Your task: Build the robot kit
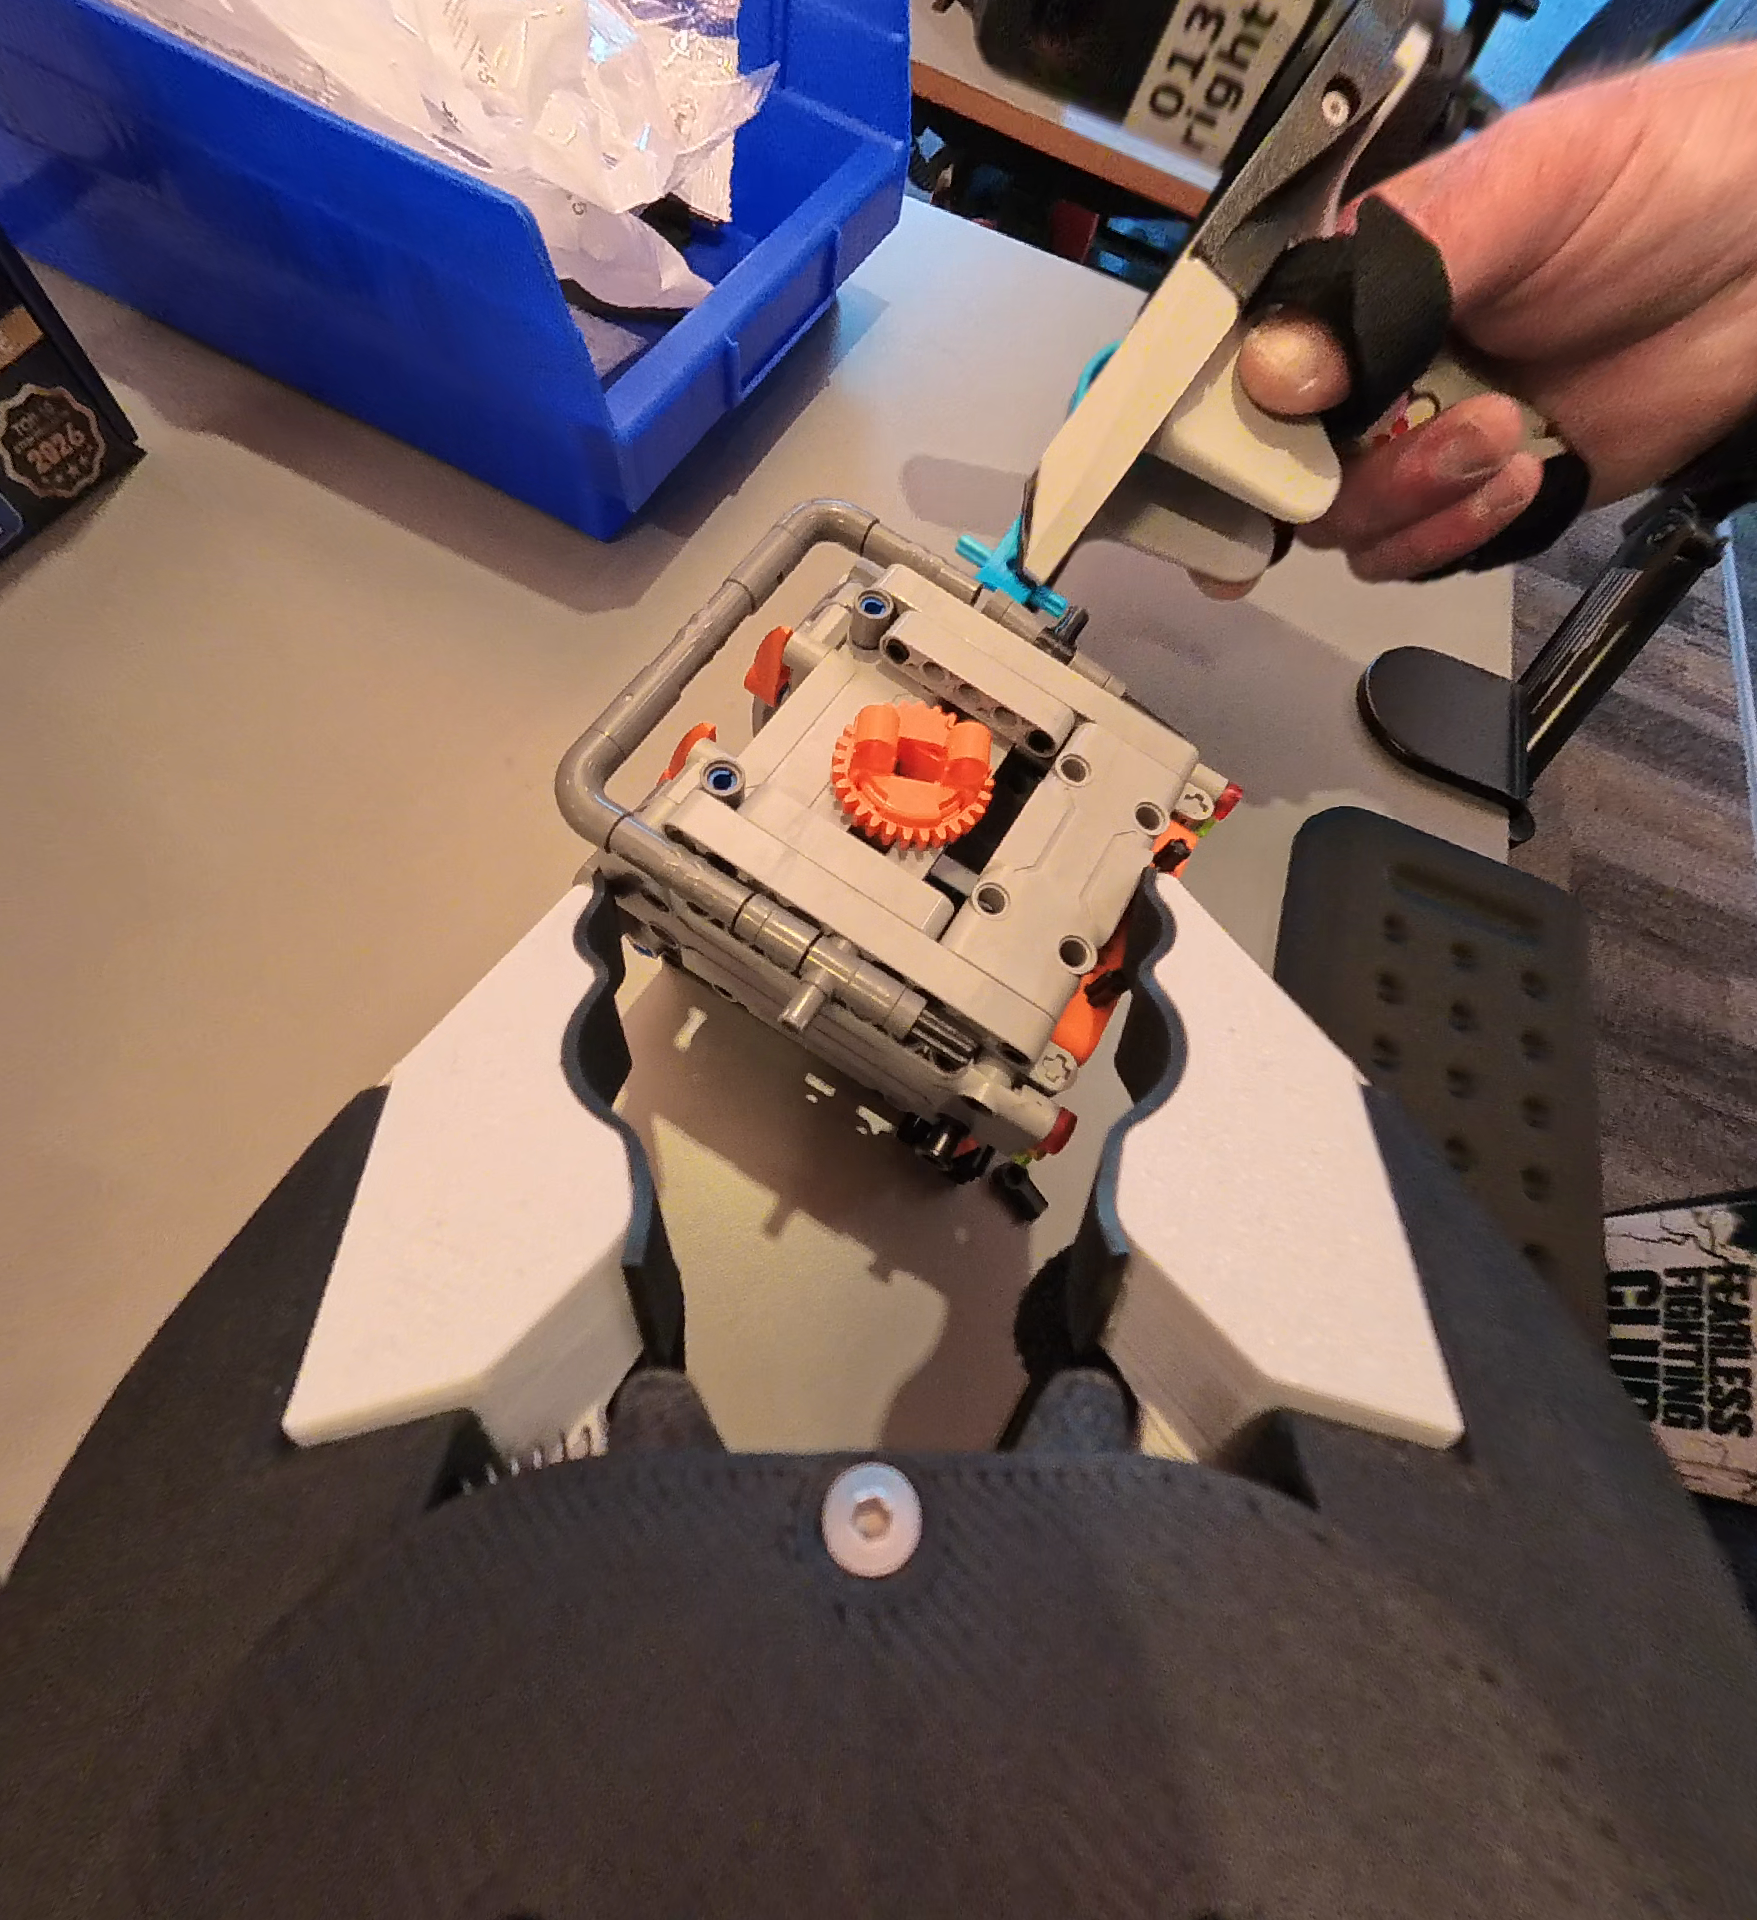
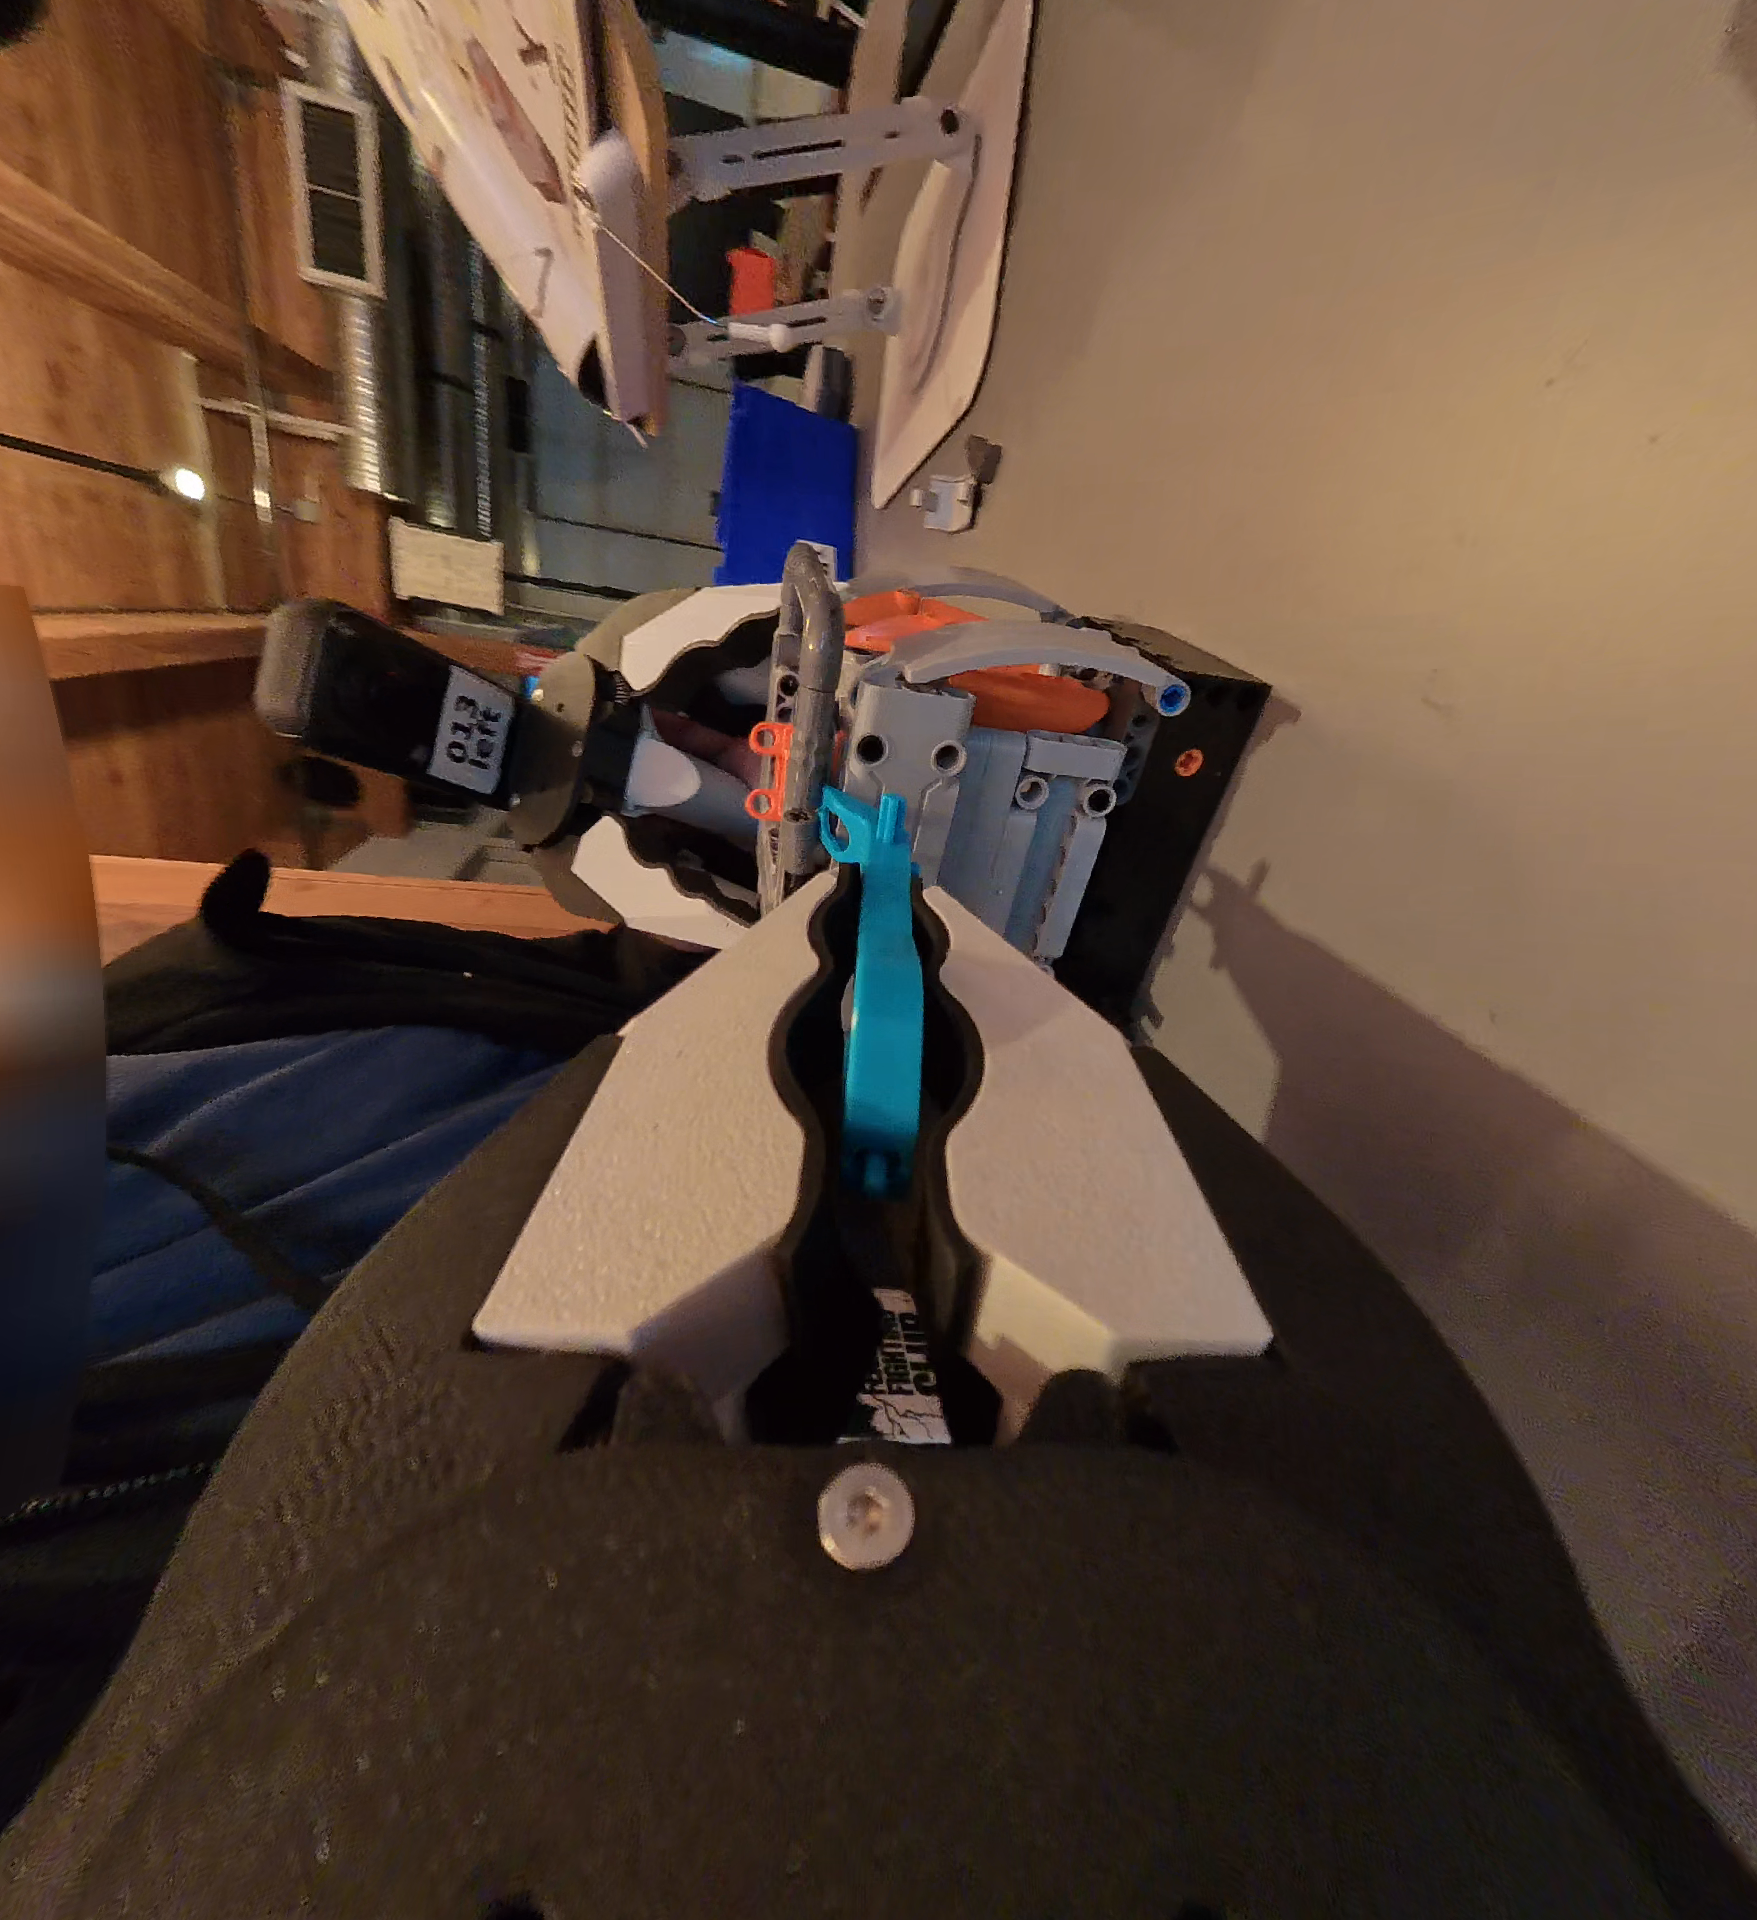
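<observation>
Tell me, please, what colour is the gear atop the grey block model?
Orange gear, clearest in the left wrist view.

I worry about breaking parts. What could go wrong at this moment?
The right gripper pinches only a thin blue piece; it may twist or slip at the grey block model. The left gripper grips the model only at its fingertips, so a push could tilt it.

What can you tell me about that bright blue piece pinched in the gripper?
The blue piece is a slim, curved strip of shiny plastic with a small crossbar and prongs at its far end. The right gripper is shut on it. Its tip touches the upper corner of the grey block model.
</observation>
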`<action>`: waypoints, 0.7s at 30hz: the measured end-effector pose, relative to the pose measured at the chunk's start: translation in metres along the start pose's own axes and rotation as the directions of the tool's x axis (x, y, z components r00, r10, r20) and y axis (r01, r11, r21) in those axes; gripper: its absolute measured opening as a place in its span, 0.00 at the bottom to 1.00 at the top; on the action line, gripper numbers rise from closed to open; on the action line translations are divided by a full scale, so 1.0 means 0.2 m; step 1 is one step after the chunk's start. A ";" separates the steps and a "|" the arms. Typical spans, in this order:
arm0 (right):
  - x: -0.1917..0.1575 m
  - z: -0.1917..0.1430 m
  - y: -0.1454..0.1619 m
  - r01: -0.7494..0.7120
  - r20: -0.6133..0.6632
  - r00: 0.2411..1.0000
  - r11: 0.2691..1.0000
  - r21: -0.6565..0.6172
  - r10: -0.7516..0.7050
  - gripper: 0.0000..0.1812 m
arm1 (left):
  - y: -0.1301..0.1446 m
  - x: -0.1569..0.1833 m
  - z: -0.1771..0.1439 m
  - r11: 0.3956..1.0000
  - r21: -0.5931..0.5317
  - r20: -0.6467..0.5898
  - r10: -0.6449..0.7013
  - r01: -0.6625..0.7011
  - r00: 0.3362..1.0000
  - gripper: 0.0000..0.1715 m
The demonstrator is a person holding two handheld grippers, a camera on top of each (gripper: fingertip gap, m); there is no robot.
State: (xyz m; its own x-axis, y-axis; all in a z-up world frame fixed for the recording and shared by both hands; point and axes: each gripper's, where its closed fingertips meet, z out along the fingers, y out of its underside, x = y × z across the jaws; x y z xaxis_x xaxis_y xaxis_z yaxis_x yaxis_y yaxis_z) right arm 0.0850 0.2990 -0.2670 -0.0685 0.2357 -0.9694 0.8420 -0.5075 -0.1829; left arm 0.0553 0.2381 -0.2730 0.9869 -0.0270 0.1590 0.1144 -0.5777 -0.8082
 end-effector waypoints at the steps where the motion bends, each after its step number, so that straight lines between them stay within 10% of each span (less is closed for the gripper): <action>1: 0.00 0.00 0.00 -0.011 0.025 1.000 1.000 0.008 0.011 0.03 | 0.00 0.00 0.00 1.000 0.003 -0.002 0.000 0.000 1.000 0.55; 11: -0.02 -0.05 0.00 0.163 -0.389 0.888 0.959 -0.232 -0.245 0.03 | 0.00 0.03 0.01 1.000 0.003 -0.027 -0.020 0.020 0.999 0.51; 21: -0.02 -0.05 0.02 0.185 -0.295 0.899 0.891 -0.416 -0.324 0.03 | 0.01 0.03 0.01 0.999 0.009 -0.065 -0.032 0.033 0.997 0.50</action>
State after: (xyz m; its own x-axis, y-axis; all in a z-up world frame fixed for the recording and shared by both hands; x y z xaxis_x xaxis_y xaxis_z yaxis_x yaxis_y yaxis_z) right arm 0.0941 0.3035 -0.2632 -0.1764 0.6212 -0.7636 0.9597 -0.0639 -0.2737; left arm 0.0623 0.2390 -0.2745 0.9733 -0.0609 0.2213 0.1479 -0.5708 -0.8077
